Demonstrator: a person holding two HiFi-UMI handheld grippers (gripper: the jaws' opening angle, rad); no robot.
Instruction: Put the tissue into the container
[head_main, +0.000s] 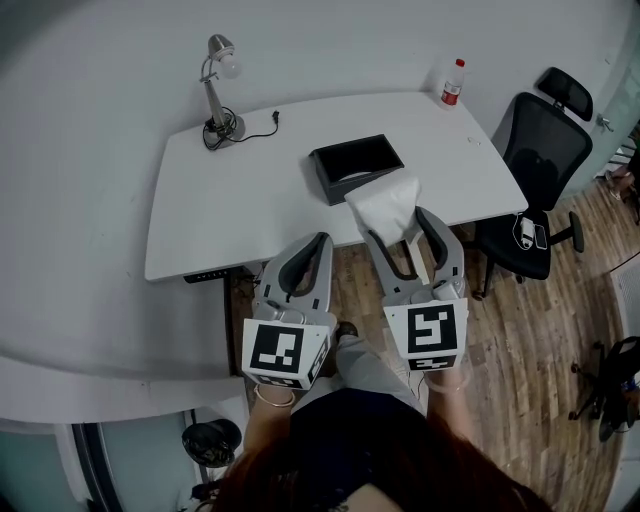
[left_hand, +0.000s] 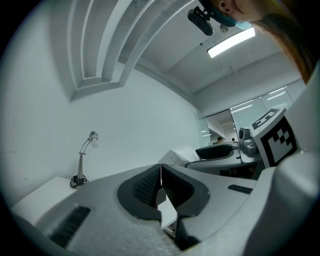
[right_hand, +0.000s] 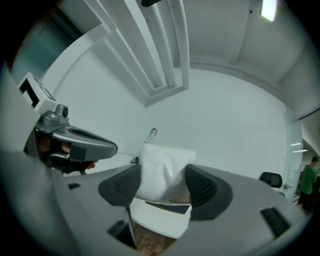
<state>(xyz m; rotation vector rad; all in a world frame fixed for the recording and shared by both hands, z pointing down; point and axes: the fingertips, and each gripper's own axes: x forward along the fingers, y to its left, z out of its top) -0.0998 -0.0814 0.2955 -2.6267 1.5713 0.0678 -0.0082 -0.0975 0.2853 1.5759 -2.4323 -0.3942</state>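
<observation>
A white tissue (head_main: 385, 206) is clamped in my right gripper (head_main: 400, 230), held above the table's near edge, just in front of the black container (head_main: 356, 166). In the right gripper view the tissue (right_hand: 162, 172) fills the gap between the two jaws and sticks up beyond them, and a sliver of the container (right_hand: 167, 207) shows below it. The container is an open black box on the white table (head_main: 250, 190), with something pale inside. My left gripper (head_main: 305, 262) hovers over the floor at the table's near edge, shut and holding nothing; its pads (left_hand: 150, 187) meet.
A desk lamp (head_main: 220, 90) with a coiled cord stands at the table's back left. A bottle (head_main: 453, 83) with a red label is at the back right corner. A black office chair (head_main: 535, 165) sits right of the table. Wooden floor lies below.
</observation>
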